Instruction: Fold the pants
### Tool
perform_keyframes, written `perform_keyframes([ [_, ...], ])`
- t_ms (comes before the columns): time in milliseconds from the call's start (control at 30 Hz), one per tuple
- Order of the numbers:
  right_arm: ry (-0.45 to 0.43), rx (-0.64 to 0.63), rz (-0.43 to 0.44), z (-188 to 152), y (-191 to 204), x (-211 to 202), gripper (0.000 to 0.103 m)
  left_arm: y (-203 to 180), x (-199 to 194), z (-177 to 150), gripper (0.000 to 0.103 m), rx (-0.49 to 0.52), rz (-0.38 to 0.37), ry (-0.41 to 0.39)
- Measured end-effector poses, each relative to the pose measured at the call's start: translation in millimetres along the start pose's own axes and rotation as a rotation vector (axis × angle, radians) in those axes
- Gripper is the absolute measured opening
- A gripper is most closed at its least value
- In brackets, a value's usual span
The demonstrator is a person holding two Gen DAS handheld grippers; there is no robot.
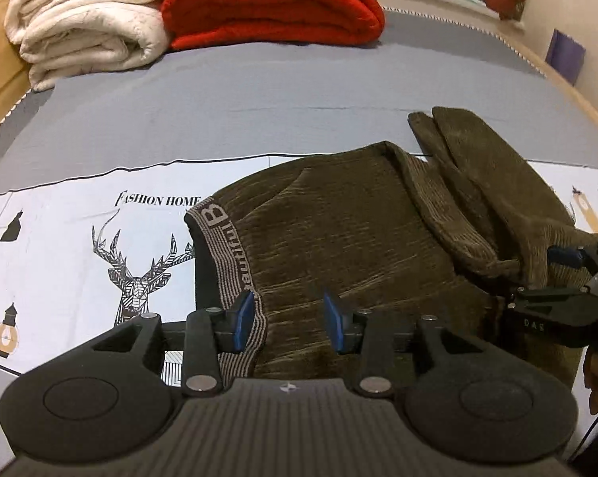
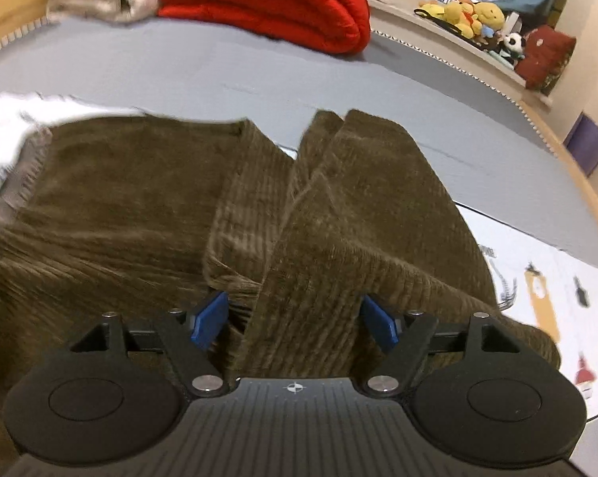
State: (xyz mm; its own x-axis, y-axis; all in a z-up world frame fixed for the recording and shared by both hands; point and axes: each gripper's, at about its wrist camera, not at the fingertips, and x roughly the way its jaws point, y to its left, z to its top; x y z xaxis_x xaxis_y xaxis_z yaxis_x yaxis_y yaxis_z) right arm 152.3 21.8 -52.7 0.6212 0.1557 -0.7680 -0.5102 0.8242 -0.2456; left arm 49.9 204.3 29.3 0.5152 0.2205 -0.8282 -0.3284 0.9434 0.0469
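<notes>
I see the brown corduroy pants point(image 1: 338, 238) lying folded on the white printed cloth point(image 1: 80, 246) spread over the grey bed point(image 1: 219, 91); their striped waistband point(image 1: 227, 262) is on the left, the legs point(image 2: 358, 183) doubled over toward the far right; my left gripper point(image 1: 289, 320) hangs just above the waistband end, its blue pads point(image 1: 244, 320) partly apart with nothing between them; my right gripper point(image 2: 295, 320) has its fingers spread wide around a raised fold of the legs, pads clear of the cloth; a red blanket point(image 1: 275, 4) and a white blanket point(image 1: 88, 28) sit at the far side.
</notes>
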Motion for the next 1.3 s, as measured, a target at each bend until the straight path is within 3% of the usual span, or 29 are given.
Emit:
perform_keyframes([
  [133, 0.021, 0.029, 0.003, -2.6, -13.8, -0.2, 0.075, -1.1, 2.7, 3.8, 0.048, -0.018, 0.016, 0.019],
  [200, 0.011, 0.042, 0.034, -5.8, -24.0, -5.6, 0.067, -2.2, 3.1, 5.8, 0.051, -0.03, 0.026, 0.025],
  [333, -0.002, 0.019, 0.094, -18.6, -40.9, -16.5, 0.012, -8.1, -1.0, 7.2, 0.056, -0.043, 0.03, 0.026],
  [367, -0.008, 0.014, 0.09, -21.6, -45.5, -19.2, 0.008, -10.7, -2.2, 6.8, 0.057, -0.04, 0.03, 0.025],
  [500, -0.012, 0.047, 0.071, -38.4, -83.5, -23.9, 0.007, -22.9, -5.4, 4.3, 0.058, -0.016, 0.032, 0.024],
  [667, 0.055, 0.125, 0.04, -75.9, -151.6, -34.7, 0.006, -40.6, -8.5, 2.1, 0.058, 0.006, 0.014, 0.023],
  [767, 0.134, 0.157, 0.056, -104.6, -185.4, -36.6, 0.006, -52.0, -6.8, -0.5, 0.058, 0.026, 0.008, 0.027],
  [900, 0.189, 0.126, 0.124, -131.0, -197.5, -40.2, 0.007, -64.9, -3.3, -1.4, 0.06, 0.049, -0.005, 0.036],
  [1100, 0.055, 0.218, 0.191, -122.9, -216.5, -67.0, 0.01, -70.4, 1.7, 1.9, 0.073, 0.031, -0.008, 0.048],
  [1300, -0.108, 0.348, 0.171, -97.0, -238.3, -78.4, 0.019, -70.9, 2.9, 4.9, 0.074, 0.023, -0.003, 0.048],
])
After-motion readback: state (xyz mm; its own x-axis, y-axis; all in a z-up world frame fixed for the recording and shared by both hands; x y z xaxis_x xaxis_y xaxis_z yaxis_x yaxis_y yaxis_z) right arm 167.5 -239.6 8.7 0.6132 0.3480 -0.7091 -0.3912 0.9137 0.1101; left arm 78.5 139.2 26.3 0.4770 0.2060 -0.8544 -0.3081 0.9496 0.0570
